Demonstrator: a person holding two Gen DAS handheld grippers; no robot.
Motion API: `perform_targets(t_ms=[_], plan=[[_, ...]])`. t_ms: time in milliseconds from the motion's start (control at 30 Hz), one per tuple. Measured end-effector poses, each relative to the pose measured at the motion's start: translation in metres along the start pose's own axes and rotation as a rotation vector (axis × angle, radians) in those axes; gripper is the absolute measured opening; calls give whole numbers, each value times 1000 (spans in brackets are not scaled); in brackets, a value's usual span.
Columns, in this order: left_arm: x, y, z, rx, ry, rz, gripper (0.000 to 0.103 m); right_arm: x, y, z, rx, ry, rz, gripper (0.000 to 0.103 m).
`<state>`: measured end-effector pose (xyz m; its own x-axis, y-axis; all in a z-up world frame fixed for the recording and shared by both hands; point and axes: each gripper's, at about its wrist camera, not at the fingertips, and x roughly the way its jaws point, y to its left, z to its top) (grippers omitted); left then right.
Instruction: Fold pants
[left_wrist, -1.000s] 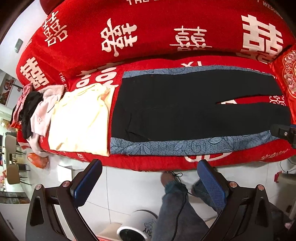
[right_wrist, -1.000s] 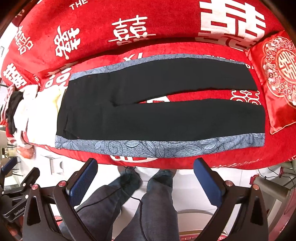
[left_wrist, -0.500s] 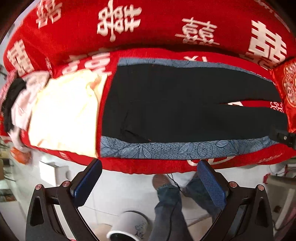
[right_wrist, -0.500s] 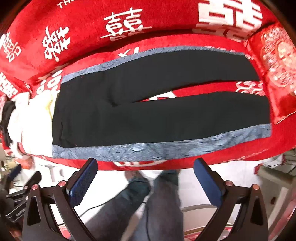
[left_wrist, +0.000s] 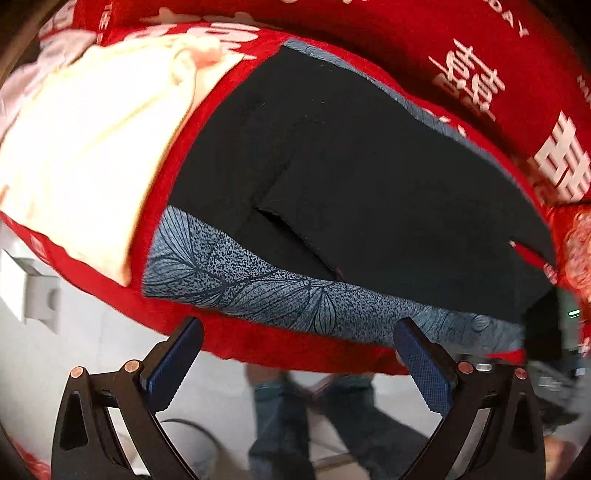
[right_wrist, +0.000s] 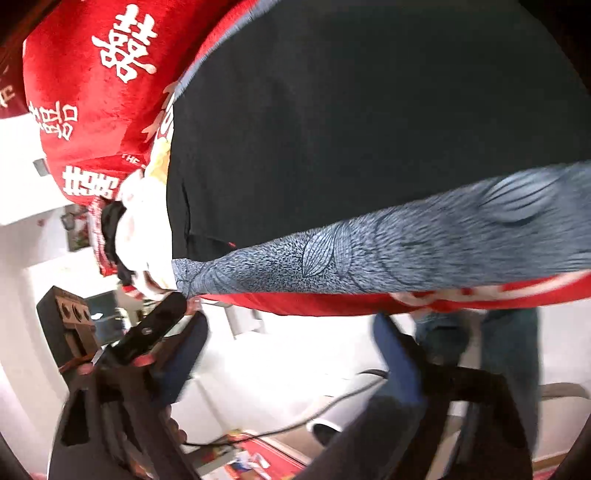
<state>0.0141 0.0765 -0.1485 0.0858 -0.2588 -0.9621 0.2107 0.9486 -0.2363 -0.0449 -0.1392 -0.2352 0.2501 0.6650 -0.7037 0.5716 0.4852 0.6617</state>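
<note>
— Between the blue ribbed pads of the left claw (left_wrist: 297, 354), was anything caught?

— Nothing; its jaws stood wide apart, just short of the sofa's (left_wrist: 258, 343) plush red edge. The right claw (right_wrist: 290, 345) had just been narrowing, still apart and empty.

— And the pants (left_wrist: 369, 177)?

— Flat on the seat, smooth black cloth with a grey-blue leaf-printed band (left_wrist: 266, 288) along the near side. A cream garment (left_wrist: 85, 155) lay just beside the waist.

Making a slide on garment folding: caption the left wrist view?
Open left gripper poised near the patterned side stripe of black pants spread on a red blanket.
</note>
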Motion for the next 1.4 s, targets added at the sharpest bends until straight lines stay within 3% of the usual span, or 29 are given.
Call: perform_targets(t_ms=[200, 233, 300, 367, 433, 567, 767, 833, 933, 1033, 1067, 1167, 1267, 1300, 1333, 1400], plan=[[10, 14, -5, -34, 16, -57, 103, 25, -29, 0, 56, -46, 120, 77], [11, 15, -6, -37, 17, -66, 103, 25, -32, 1, 67, -60, 144, 72], [11, 18, -7, -49, 20, -86, 103, 21, -38, 2, 107, -90, 209, 58], [12, 20, -7, -66, 27, -101, 103, 17, -41, 5, 153, -117, 251, 21], [14, 22, -5, -105, 36, -143, 103, 10, -35, 9, 147, -138, 262, 12], [11, 29, 2, -253, 38, -289, 103, -18, 3, 11, 22, -152, 292, 11], [21, 36, 22, -390, 20, -331, 103, -23, 26, -1, -88, -86, 284, 10], [26, 40, 24, -408, 12, -308, 103, -19, 23, 0, -92, -64, 267, 11], [32, 40, 23, -367, 13, -236, 103, -18, 1, -1, -77, -43, 200, 15], [35, 39, 22, -304, 21, -187, 95, -33, -30, -8, -17, -82, 135, 48], [37, 38, 21, -284, 23, -173, 94, -40, -42, -11, 15, -109, 127, 53], [42, 37, 22, -243, 34, -146, 76, -56, -73, -13, 99, -168, 114, 53], [47, 35, 23, -219, 38, -136, 75, -66, -101, -18, 176, -217, 136, 53], [49, 33, 23, -204, 36, -129, 72, -68, -108, -20, 197, -231, 157, 53], [50, 30, 24, -188, 35, -124, 61, -71, -115, -21, 216, -246, 181, 53], [54, 27, 26, -175, 45, -126, 60, -78, -128, -24, 240, -275, 225, 53]])
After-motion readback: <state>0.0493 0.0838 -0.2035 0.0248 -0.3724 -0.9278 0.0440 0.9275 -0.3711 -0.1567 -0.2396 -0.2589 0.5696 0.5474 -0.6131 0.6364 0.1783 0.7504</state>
